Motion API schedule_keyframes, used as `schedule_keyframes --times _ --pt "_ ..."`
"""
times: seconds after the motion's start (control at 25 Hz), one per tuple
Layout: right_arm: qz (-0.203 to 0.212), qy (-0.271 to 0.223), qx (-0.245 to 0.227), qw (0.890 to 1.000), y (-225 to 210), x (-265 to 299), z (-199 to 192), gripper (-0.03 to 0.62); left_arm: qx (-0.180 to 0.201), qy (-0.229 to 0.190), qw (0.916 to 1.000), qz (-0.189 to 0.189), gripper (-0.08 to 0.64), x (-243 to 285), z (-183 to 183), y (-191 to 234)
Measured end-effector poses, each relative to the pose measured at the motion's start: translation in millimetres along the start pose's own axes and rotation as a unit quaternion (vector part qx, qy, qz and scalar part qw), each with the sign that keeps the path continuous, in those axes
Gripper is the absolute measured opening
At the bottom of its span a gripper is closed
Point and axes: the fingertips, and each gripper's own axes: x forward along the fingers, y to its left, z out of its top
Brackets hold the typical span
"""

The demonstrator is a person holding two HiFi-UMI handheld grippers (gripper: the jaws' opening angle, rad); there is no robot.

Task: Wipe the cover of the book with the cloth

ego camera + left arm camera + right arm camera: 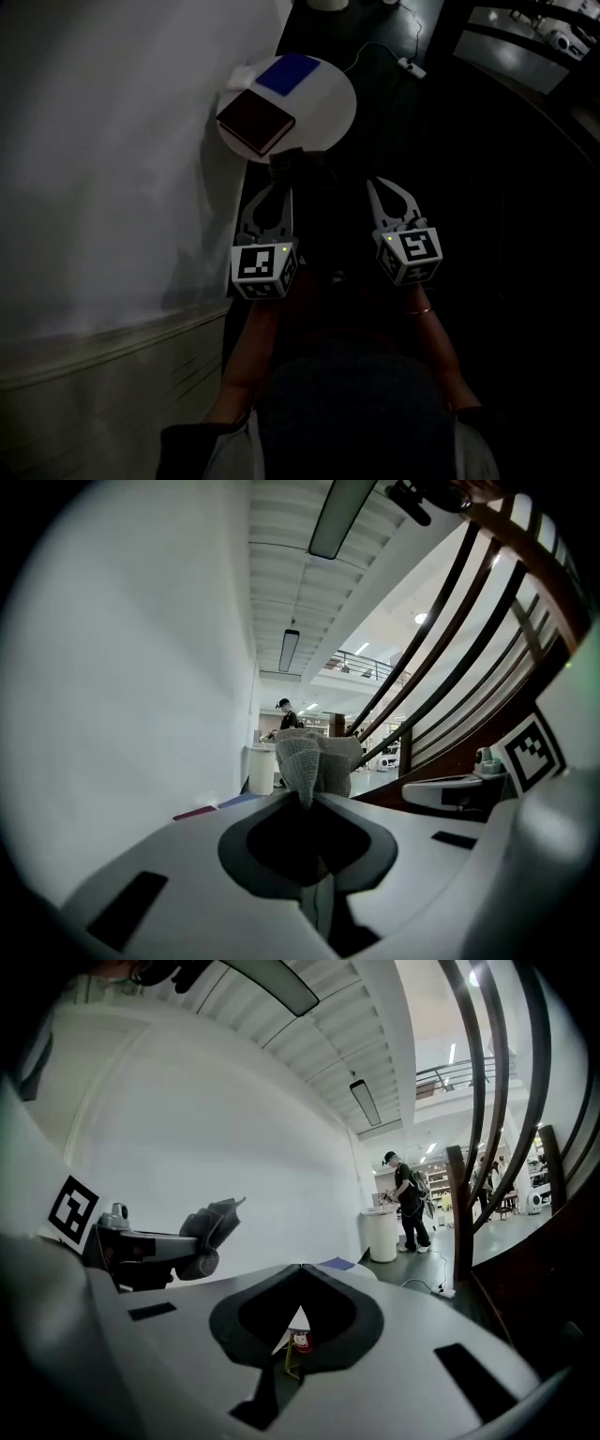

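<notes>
In the head view's upper middle we see the book (255,122) lying on a round white bench (330,111), just beside a blue flat thing (289,73). Lower in the frame, our left gripper (307,797) is clamped on the cloth (317,759). Our right gripper (300,1269) has its jaws together, with nothing between them.

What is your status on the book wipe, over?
Left gripper shut on cloth. Right gripper shut, empty. Book on round table, not reached. Blue item beside book, not blocking.
</notes>
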Motion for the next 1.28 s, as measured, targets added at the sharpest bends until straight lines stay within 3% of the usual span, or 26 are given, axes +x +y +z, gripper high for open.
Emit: schedule_keyframes --times 0.52,0.92,1.28 --pt "-0.012 0.009 0.017 1.0 -24 -7 -1 0.029 0.007 -0.006 0.9997 0.021 0.034 4 8 5" --pt "0.016 0.007 0.003 1.0 -28 42 8 0.029 -0.001 0.002 0.9988 0.05 0.034 31 8 40" --pt "0.025 0.021 0.001 0.999 -39 110 13 0.029 -0.026 0.015 0.9977 0.06 0.034 91 -6 86"
